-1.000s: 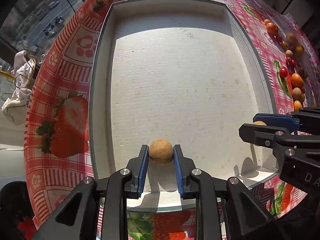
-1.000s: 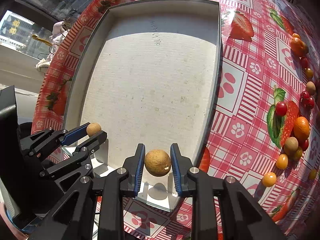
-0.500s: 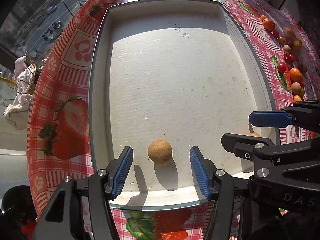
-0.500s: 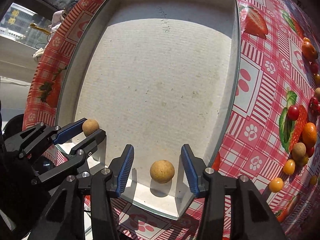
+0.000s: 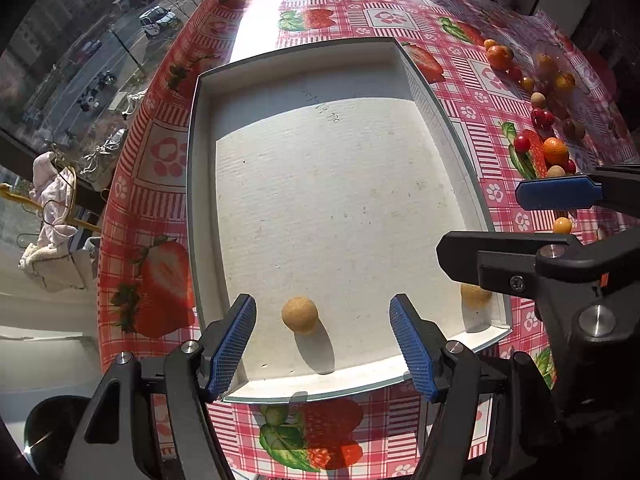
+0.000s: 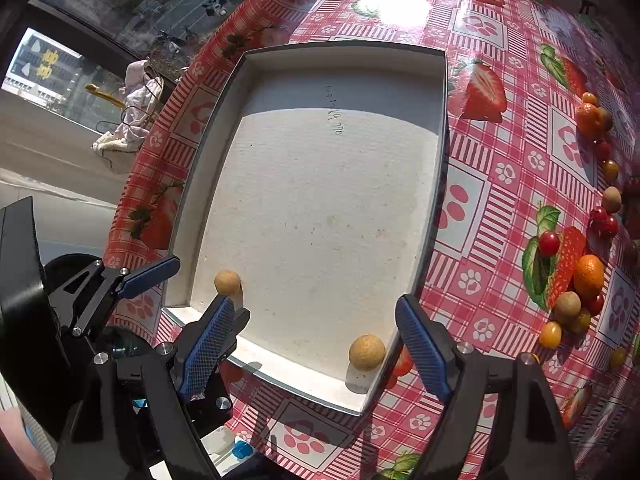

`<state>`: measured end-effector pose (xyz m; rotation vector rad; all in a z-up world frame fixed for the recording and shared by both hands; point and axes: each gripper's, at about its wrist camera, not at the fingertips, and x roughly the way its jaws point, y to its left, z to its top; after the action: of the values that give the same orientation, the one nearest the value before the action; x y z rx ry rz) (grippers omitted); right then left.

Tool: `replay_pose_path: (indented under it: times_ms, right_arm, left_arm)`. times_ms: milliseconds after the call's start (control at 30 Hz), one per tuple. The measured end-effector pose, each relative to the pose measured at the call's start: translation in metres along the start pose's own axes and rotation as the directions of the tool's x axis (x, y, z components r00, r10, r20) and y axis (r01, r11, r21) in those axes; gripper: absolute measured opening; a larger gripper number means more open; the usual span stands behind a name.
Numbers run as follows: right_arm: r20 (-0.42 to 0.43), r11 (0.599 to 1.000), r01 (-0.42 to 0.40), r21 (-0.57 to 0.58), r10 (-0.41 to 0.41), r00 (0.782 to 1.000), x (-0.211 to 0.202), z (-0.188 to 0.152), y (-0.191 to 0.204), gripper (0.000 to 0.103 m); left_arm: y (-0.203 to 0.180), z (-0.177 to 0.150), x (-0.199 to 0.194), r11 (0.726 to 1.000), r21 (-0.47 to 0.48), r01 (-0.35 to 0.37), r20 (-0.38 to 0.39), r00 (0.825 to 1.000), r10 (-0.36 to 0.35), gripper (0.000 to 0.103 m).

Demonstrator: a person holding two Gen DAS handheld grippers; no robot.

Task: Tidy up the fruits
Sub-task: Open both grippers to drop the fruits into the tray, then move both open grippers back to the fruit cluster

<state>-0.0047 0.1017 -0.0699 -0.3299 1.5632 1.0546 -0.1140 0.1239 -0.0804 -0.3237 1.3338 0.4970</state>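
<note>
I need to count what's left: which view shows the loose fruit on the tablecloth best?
Right wrist: the loose fruit runs unobstructed down its right side. Left wrist shows it smaller, partly behind the right gripper.

Left tongs (image 5: 322, 340) apart, pointing steeply down, gripping nothing; right tongs (image 6: 316, 344) opening, also unladen.

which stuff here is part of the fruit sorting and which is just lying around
Part of the job:
- shallow white cardboard tray
- two round tan fruits in it
- loose orange, red and tan fruits on the tablecloth

Just lying about:
- red checked strawberry-print tablecloth
- pale cloth bundle outside the window
</note>
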Motion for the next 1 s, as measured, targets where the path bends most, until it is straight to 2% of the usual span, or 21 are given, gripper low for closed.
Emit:
replay_pose_path:
  times_ms: [133, 300, 500, 600, 767, 1000]
  right_arm:
    - [0.015, 0.997, 0.028, 0.068, -0.029, 0.999, -0.017, -0.014, -0.027, 0.085]
    - [0.018, 0.980, 0.069, 0.186, -0.073, 0.997, -0.046, -0.044, -0.085, 0.085]
    - [0.001, 0.929, 0.124, 0.348, -0.133, 0.991, -0.066, -0.090, -0.158, 0.085]
    - [-0.012, 0.896, 0.152, 0.418, -0.162, 0.987, -0.071, -0.111, -0.189, 0.085]
    - [-0.030, 0.842, 0.177, 0.509, -0.189, 0.982, -0.078, -0.135, -0.239, 0.085]
    - [-0.029, 0.831, 0.207, 0.516, -0.225, 0.974, -0.082, -0.139, -0.277, 0.085]
  left_arm:
    - [-0.022, 0.013, -0.006, 0.997, 0.070, 0.030, 0.015, 0.999, -0.031, 0.071]
    - [-0.067, 0.023, -0.014, 0.984, 0.162, 0.081, 0.021, 0.996, -0.085, 0.071]
    - [-0.123, 0.034, -0.016, 0.964, 0.230, 0.134, 0.009, 0.990, -0.140, 0.071]
    - [-0.144, 0.037, -0.009, 0.959, 0.236, 0.157, -0.012, 0.987, -0.159, 0.071]
    - [-0.170, 0.040, 0.013, 0.963, 0.225, 0.149, -0.055, 0.989, -0.140, 0.071]
    - [-0.185, 0.046, 0.036, 0.975, 0.173, 0.140, -0.081, 0.989, -0.128, 0.071]
